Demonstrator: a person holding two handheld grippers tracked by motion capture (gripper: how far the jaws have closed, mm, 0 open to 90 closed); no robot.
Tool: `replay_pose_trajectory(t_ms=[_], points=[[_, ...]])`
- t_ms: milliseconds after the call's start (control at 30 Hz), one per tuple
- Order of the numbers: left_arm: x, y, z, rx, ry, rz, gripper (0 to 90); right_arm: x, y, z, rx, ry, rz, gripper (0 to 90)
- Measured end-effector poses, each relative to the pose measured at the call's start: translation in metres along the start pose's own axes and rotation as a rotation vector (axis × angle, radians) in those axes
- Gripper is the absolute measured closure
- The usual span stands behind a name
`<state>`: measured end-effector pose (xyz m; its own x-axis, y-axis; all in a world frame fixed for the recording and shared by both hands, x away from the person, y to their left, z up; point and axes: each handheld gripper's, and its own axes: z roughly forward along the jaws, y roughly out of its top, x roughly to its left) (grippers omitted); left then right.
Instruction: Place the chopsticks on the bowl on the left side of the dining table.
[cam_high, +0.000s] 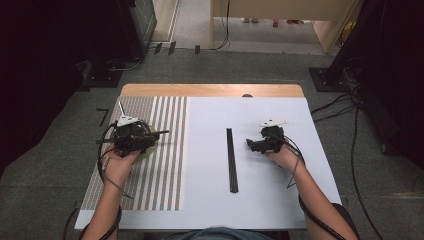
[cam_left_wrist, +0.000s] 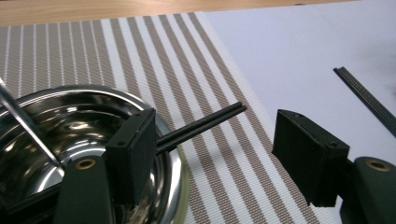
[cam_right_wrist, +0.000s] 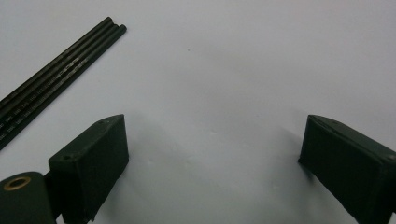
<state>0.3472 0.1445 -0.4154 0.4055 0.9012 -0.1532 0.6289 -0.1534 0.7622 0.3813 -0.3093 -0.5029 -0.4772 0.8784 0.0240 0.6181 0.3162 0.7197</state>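
A steel bowl (cam_left_wrist: 95, 91) sits on the striped placemat (cam_left_wrist: 154, 51) at the table's left. A pair of black chopsticks (cam_left_wrist: 205, 123) leans on its rim, tips out over the mat. A thin metal handle (cam_left_wrist: 28, 126) also rests in the bowl. My left gripper (cam_left_wrist: 219, 158) hovers over the bowl's edge, open; one jaw is beside the chopsticks without pressing them. In the high view the left gripper (cam_high: 140, 136) covers most of the bowl (cam_high: 150, 149). A second pair of black chopsticks (cam_high: 231, 160) lies on the white mat. Just right of it, my right gripper (cam_high: 255, 145) stands open and empty; its own view shows that pair (cam_right_wrist: 56, 79) at upper left.
The white mat (cam_high: 260, 200) covers the middle and right of the table, with a wooden strip (cam_high: 210, 90) along the far edge. Cables and dark equipment stand on the carpet around the table.
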Motion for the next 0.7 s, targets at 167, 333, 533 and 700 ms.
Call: replay_pose_trajectory(t_ms=[167,333,533,700], points=[[-0.012,0.002,0.004,0.001,-0.014,0.014,29.9,0.000,0.000,0.000,0.000,0.000,0.000,7.4],[-0.021,0.003,0.008,0.003,-0.025,0.029,29.3,0.000,0.000,0.000,0.001,0.000,0.000,7.4],[-0.037,0.003,0.013,0.004,-0.042,0.067,28.5,0.000,0.000,0.000,0.001,0.000,0.000,7.4],[-0.047,0.002,0.017,0.012,-0.055,0.090,28.1,0.000,0.000,0.000,0.001,0.000,0.001,7.4]])
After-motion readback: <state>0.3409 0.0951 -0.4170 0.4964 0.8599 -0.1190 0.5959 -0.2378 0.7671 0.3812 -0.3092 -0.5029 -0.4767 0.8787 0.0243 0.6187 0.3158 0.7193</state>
